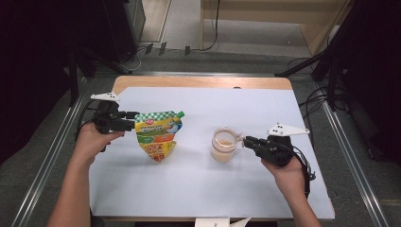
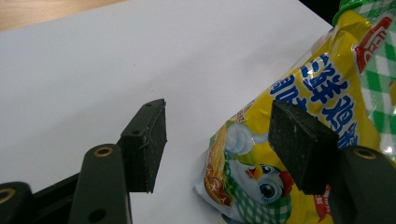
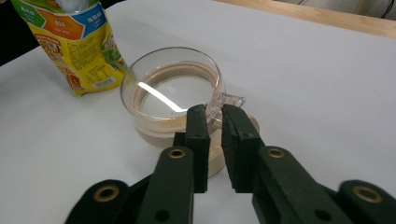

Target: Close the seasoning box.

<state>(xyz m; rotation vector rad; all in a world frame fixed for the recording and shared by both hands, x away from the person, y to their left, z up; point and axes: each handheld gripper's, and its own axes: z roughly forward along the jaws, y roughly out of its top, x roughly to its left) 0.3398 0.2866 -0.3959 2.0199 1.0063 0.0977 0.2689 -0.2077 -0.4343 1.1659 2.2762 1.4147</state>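
Nearest the lens in the right gripper view, the right gripper [image 3: 215, 119] has its two black jaws drawn almost together around the clear handle of the glass cup [image 3: 173, 93]; whether the pads press on that handle or have just slackened off it cannot be told. The cup stands upright on the white table cover [image 1: 198, 189], right of centre, with a pale layer at the bottom. Its handle points toward the right hand [image 1: 288, 175], so that hand is much the nearer to it. The left gripper [image 2: 217, 140] has its jaws well apart; one pad lies against the printed face of the yellow seasoning pouch [image 2: 327, 93], the other stands clear over bare cover, so it seems to prop rather than clamp. The pouch leans upright, long axis vertical, green spout up, well apart from the cup. The pouch's far side is hidden
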